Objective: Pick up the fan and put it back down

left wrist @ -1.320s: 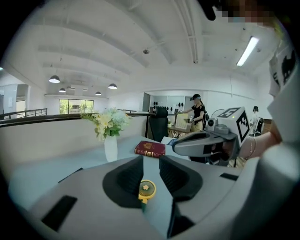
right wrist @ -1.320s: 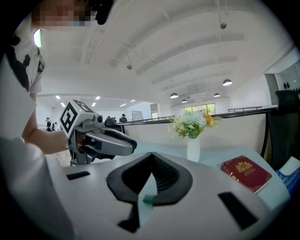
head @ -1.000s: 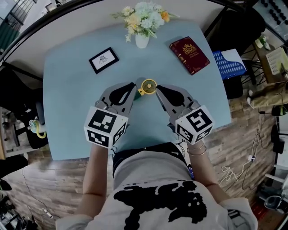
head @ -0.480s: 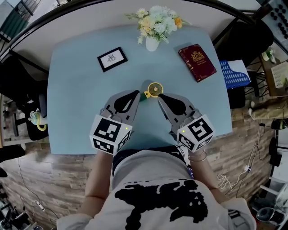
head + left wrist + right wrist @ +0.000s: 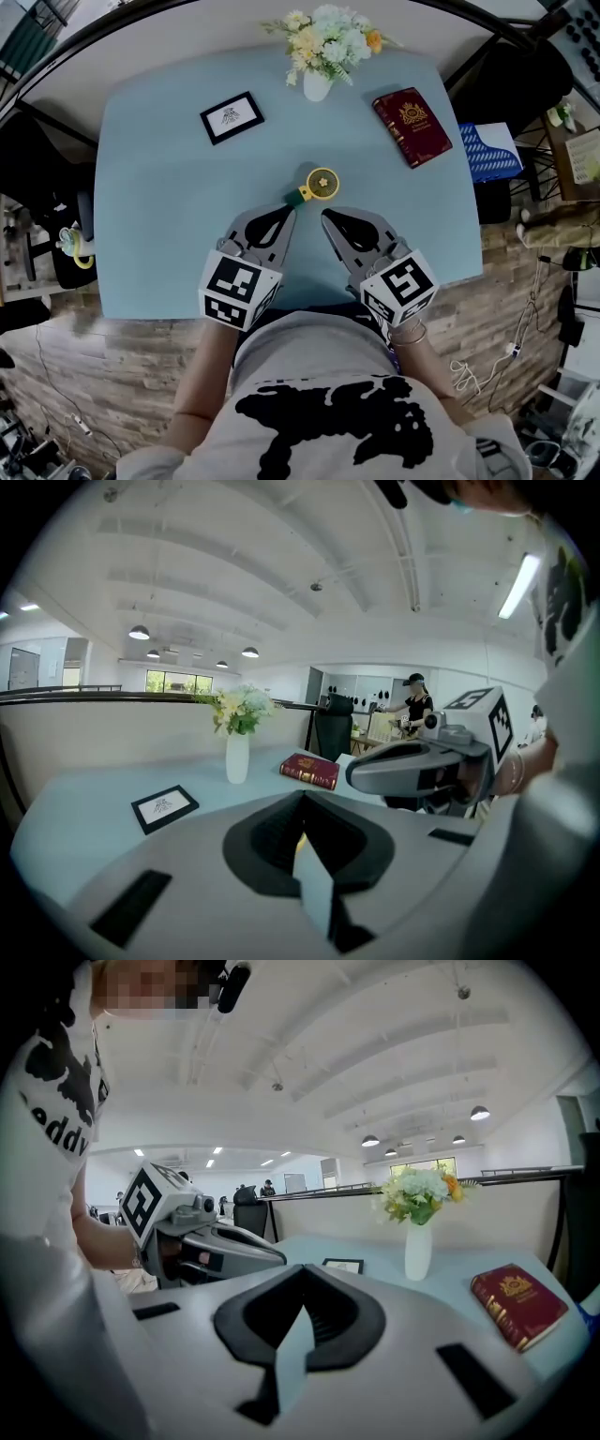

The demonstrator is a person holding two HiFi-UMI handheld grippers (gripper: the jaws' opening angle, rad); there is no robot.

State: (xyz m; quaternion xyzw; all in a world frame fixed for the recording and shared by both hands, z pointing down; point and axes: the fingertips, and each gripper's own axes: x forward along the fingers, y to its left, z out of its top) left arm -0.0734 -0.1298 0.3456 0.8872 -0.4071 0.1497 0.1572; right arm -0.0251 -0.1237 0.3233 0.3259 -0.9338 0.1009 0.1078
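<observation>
Fan (image 5: 321,183) lay flat on the tabletop (image 5: 159,206), just ahead of both sets of fingertips and roughly between them, touching neither. Its green handle pointed back toward the left gripper (image 5: 289,208), which looked like the natural side to grab it from.

Left gripper: fingers pressed together, nothing between them. Right gripper (image 5: 325,215): the same, shut and empty. Both angled inward in a V toward the fan, low over the tabletop near its front edge. My read: nothing was being carried, so this was either before the pick or after the put-down. Couldn't say which from this alone. Shut fingers would need to spread before any grab.

Vase (image 5: 317,86), book (image 5: 412,114) and framed card (image 5: 231,117) sat well beyond the fingertips along the far side, clear of the work zone, so probably just dressing.

View differences:
- Head view was the only one that showed the fan and its gap to the fingertips. In both gripper views the gripper body blocked it.
- Gripper views settled the finger state: the pads met on a closed seam with no object in it. From overhead that was hard to judge.
- Each gripper view also caught the other gripper side-on, level with it, plus the room behind: ceiling lights, chairs, other people far off.
</observation>
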